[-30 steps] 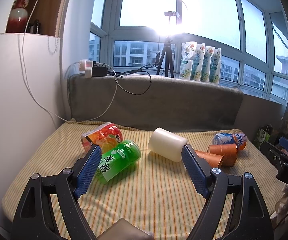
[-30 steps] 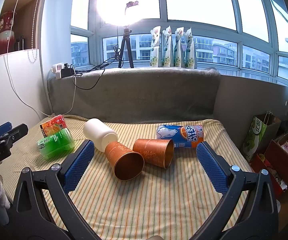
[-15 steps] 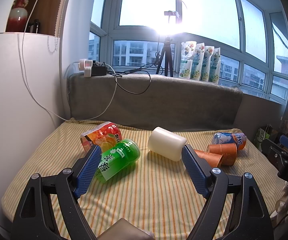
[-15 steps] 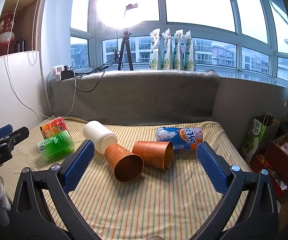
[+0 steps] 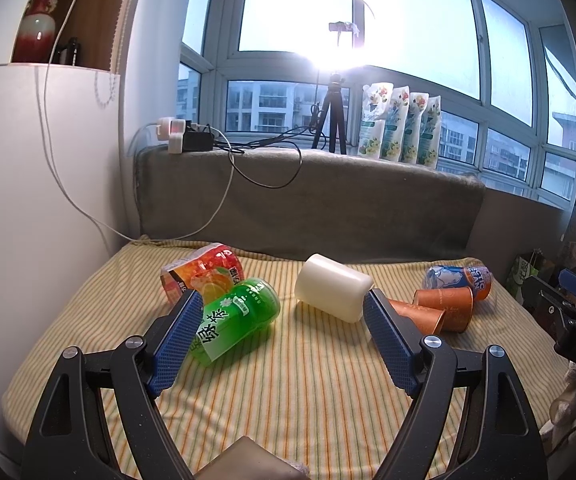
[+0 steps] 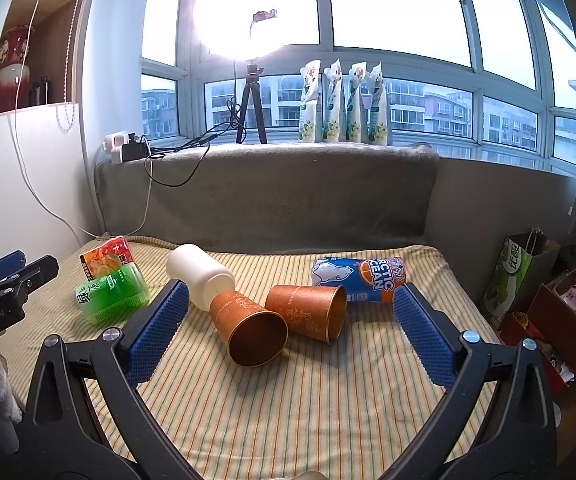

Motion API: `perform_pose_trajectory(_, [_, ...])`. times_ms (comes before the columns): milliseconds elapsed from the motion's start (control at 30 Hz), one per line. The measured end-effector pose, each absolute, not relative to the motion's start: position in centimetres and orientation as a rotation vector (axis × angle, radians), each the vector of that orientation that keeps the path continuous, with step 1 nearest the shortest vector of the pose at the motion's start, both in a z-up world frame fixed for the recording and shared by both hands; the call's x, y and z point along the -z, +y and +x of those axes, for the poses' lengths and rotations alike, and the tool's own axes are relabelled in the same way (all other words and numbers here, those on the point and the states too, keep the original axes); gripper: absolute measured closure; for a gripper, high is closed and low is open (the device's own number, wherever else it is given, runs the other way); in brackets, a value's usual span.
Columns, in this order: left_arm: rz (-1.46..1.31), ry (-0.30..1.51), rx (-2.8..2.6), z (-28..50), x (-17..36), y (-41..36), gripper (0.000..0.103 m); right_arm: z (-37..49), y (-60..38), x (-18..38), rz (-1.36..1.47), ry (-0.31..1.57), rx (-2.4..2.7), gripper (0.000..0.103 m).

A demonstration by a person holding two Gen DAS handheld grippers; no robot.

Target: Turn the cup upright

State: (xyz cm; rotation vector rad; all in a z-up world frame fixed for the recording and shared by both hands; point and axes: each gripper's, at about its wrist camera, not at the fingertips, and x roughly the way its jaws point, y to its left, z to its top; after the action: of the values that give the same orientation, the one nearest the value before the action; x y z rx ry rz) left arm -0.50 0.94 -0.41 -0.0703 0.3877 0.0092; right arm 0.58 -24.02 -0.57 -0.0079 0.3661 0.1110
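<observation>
Left wrist view: left claw (image 5: 282, 330) gapes wide, holding nothing. Copper cups lie tipped at 3 o'clock (image 5: 444, 307), the white cup (image 5: 332, 293) on its side dead ahead, green cup (image 5: 236, 322) against the left pad.

Right wrist view: right claw (image 6: 288, 330) spread wide, empty. The nearer copper cup (image 6: 250, 330) lies between the pads, mouth toward camera, touching its twin (image 6: 308, 312); blue can (image 6: 358, 279) at 1 o'clock on the striped bed (image 6: 288, 412).
</observation>
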Motion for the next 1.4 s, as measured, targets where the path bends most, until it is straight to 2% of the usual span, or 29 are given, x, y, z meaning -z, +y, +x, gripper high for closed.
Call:
perform_pose_trajectory(800, [-0.081,0.429,-0.02,-0.1,1.3,2.0,0.021,3.1,-22.7,1.8,-0.054,0.421,-0.176,0.0])
perform_pose_trajectory(1400, [-0.105,0.573,-0.038,-0.5,4.5,4.2,0.021,14.2,-17.1,3.1,-0.261,0.713,-0.496,0.0])
